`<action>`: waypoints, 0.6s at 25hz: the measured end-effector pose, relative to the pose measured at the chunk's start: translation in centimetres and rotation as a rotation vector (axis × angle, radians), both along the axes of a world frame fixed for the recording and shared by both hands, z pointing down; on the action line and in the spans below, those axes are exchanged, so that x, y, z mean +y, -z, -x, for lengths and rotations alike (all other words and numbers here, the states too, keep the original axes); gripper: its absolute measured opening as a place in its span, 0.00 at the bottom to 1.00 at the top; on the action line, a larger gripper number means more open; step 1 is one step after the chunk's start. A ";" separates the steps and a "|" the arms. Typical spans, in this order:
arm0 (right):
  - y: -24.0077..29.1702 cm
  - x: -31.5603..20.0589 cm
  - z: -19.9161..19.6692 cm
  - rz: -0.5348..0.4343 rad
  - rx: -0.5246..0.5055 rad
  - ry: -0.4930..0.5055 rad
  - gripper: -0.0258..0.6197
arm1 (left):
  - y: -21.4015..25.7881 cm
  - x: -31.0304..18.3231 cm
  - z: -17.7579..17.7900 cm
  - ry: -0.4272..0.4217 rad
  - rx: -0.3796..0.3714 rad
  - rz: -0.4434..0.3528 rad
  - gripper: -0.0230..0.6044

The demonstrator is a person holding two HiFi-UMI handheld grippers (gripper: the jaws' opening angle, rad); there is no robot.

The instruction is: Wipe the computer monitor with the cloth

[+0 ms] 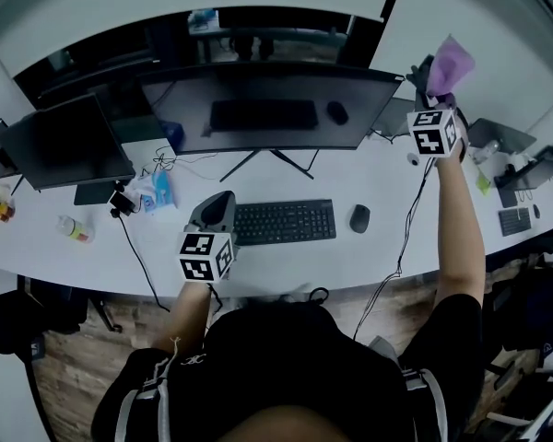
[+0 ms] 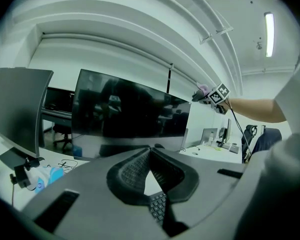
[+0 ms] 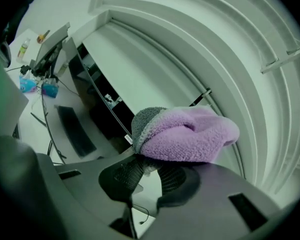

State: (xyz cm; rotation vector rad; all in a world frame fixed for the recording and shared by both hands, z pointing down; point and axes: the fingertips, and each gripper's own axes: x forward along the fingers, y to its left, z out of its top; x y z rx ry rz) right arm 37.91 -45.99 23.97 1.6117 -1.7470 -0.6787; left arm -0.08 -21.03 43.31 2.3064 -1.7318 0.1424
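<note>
Okay: right tool (image 3: 149, 159) nips cloth (image 3: 187, 134) edge (left tool (image 2: 150, 150) closed, empty); rubbing monitor (image 1: 267, 109) ahead-left could drag it loose.

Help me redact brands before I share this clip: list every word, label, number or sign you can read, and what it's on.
No text is legible in any view.
Marker cubes: black-and-white square patterns, no letters.
Small white sticker on the monitor edge: too small to read.
Keyboard keys: too small to read.
Bottle label: blurred.
Cloth: no tag showing.
</note>
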 end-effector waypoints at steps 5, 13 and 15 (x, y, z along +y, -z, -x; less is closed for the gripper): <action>-0.4 -1.8 0.0 0.032 0.035 -0.005 0.18 | -0.2 0.8 0.4 0.036 -0.003 0.008 0.06; -2.0 -2.5 1.1 0.084 0.129 0.053 0.18 | -0.5 1.5 0.0 0.077 -0.014 0.018 0.06; -1.9 -2.7 1.6 0.084 0.156 0.073 0.18 | -0.5 1.5 -0.4 0.085 -0.017 0.018 0.06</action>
